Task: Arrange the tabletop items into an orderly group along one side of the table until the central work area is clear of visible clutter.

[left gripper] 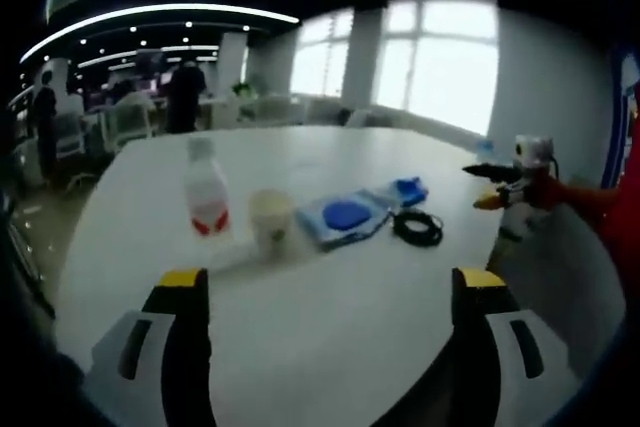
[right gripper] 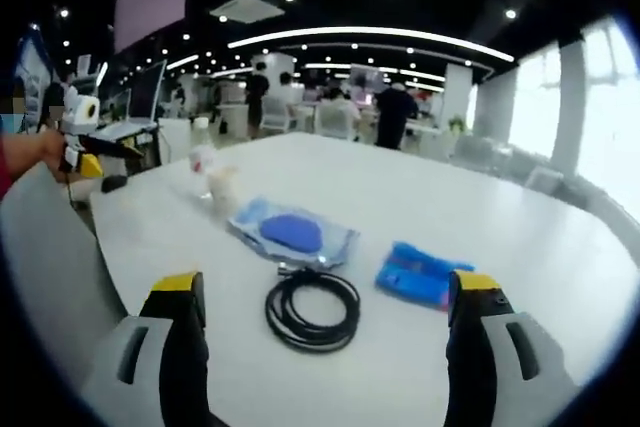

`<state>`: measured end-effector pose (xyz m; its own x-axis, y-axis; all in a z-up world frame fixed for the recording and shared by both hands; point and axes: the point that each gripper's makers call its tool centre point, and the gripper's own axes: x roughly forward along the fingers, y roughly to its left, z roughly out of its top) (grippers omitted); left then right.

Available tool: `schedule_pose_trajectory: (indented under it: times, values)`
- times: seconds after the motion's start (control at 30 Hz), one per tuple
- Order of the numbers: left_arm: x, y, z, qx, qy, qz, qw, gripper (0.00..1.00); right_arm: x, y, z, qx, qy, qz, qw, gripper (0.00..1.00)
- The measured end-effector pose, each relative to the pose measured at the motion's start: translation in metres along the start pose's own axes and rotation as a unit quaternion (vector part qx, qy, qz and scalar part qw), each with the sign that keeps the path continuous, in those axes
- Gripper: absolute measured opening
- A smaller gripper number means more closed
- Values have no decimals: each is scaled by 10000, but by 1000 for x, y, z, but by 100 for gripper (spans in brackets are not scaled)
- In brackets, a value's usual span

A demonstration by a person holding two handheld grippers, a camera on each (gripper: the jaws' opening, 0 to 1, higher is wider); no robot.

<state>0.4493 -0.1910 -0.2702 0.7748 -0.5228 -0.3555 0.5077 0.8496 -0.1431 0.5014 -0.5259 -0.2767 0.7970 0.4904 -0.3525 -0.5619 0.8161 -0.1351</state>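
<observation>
Yellow-tipped jaws of your left gripper stand spread wide over the near edge of the white table, pinching nothing. Past them, in the left gripper view, a row runs left to right: clear bottle with a red label, upright; pale paper cup just beside it; flat clear pouch with a blue pad inside; small blue packet just beyond the pouch's far right corner; coiled black cable near the pouch on the right. Your right gripper comes in from the right, off the table edge, held in your red sleeve. In the right gripper view, your right gripper is also spread wide and empty; the cable lies nearest, between the jaws, with the blue packet to its right, the pouch just beyond the cable, and cup and bottle farther off to the left. Your left gripper shows at far left, well apart from the items. People stand among desks in the far background.
</observation>
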Motion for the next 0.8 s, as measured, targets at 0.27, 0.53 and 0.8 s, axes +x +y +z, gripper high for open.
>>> schedule_pose_trajectory:
  times: [0.27, 0.53, 0.8]
  values:
    - [0, 10, -1, -76, -4, 184, 9998, 98, -2, -3, 3, 43, -39, -38, 10000, 99]
    - [-1, 16, 1, -67, -62, 308, 9995, 98, -5, -1, 0, 76, -12, -46, 10000, 99]
    - [3, 20, 1, -11, -75, 352, 9994, 98, -9, -2, -3, 78, 35, -85, 9999, 99]
